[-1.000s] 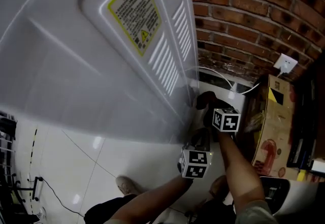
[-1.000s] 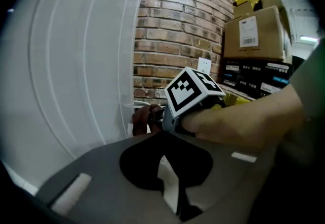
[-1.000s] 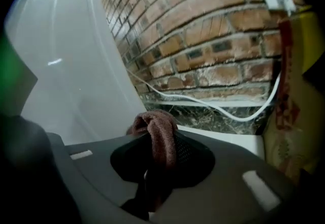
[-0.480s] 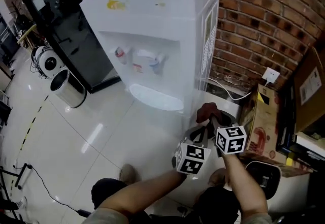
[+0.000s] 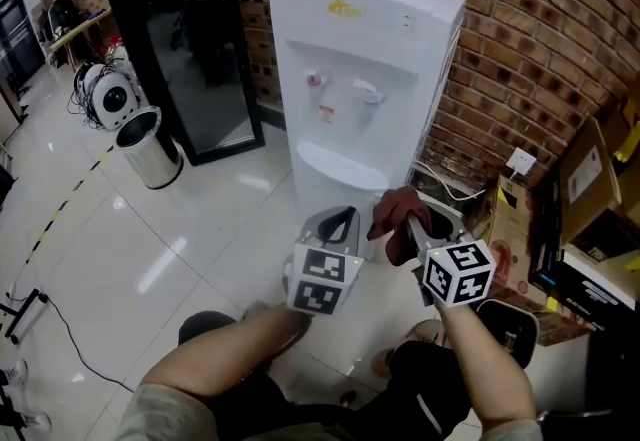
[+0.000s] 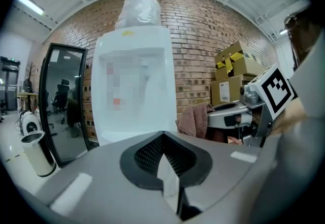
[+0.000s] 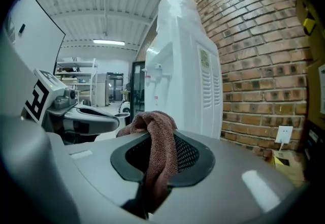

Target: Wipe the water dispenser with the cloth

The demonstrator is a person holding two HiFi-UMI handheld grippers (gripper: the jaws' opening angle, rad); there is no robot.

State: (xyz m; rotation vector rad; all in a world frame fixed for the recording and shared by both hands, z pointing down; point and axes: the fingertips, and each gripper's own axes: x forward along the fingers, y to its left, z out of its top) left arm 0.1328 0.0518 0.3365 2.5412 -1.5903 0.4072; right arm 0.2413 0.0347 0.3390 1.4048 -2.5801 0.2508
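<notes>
Cloth [image 7: 155, 149]: brown terry with a soft looped pile, folded and draped over the tips of the right gripper [image 5: 408, 226], whose mesh-lined jaws are clamped on it. Left gripper [image 5: 338, 221], just beside the right one: jaws together, nothing between them. Water dispenser [image 5: 360, 69]: smooth white plastic box with a louvred side, upright ahead of both grippers, apart from the cloth. Rough red brick wall [image 5: 540, 39] behind it.

No legible text found. On the water dispenser [image 5: 350, 69], a yellow mark [image 5: 345, 5] on the top panel and a red label [image 5: 326, 113] by the taps, both too small to read. Cardboard box [image 5: 513, 229]: yellow-black print, unreadable
</notes>
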